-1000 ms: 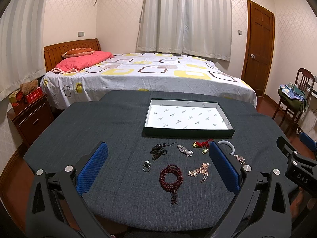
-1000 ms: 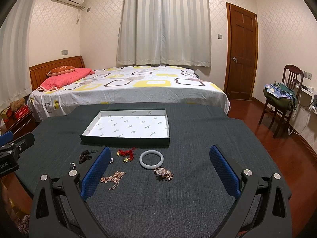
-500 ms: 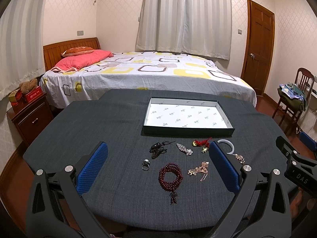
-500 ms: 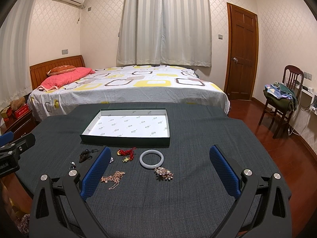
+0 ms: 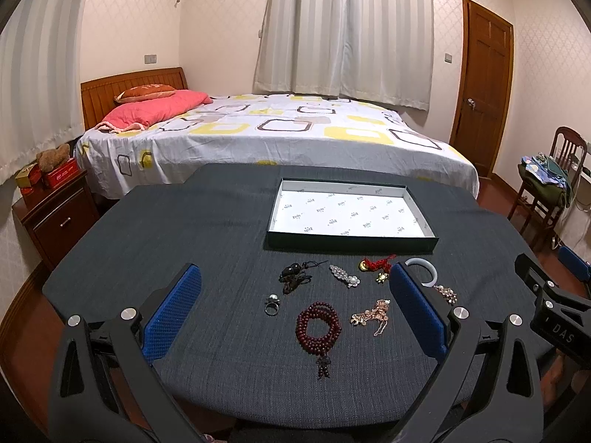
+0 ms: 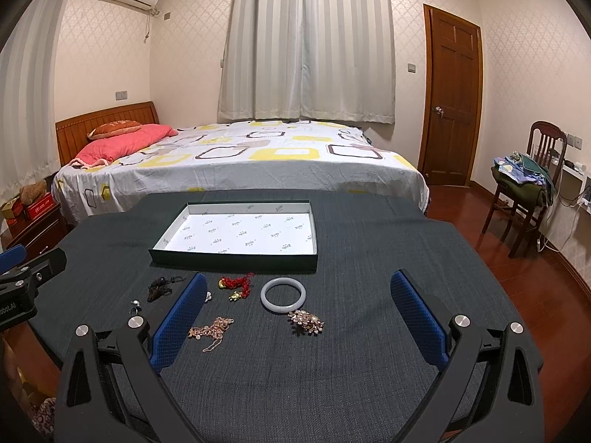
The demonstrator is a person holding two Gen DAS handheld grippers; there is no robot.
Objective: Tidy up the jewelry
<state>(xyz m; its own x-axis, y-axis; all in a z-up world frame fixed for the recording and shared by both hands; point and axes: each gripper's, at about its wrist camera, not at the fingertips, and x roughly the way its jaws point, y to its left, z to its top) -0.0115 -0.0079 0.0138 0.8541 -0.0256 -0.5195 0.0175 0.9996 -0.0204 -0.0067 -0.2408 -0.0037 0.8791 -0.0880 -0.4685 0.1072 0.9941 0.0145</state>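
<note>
Several jewelry pieces lie loose on the dark cloth table in front of an empty white-lined tray [image 5: 275,217] [image 6: 168,238]. A dark red bead bracelet [image 5: 318,326], a ring [image 5: 272,304], a black cord piece [image 5: 293,277], a pearl clip [image 5: 343,275], a red-and-gold charm [image 5: 376,265] [image 6: 236,284], a rose-gold chain [image 5: 373,315] [image 6: 212,330], a pale bangle [image 6: 283,294] and a flower brooch [image 6: 306,322] show. My left gripper [image 5: 293,308] is open and empty above the bracelet. My right gripper [image 6: 295,313] is open and empty above the bangle and brooch.
The table [image 6: 369,258] is covered in dark grey cloth, its near edge under the grippers. A bed [image 6: 240,162] stands behind it, a nightstand [image 5: 55,214] at the left, a chair with clothes [image 6: 524,192] and a door [image 6: 452,99] at the right.
</note>
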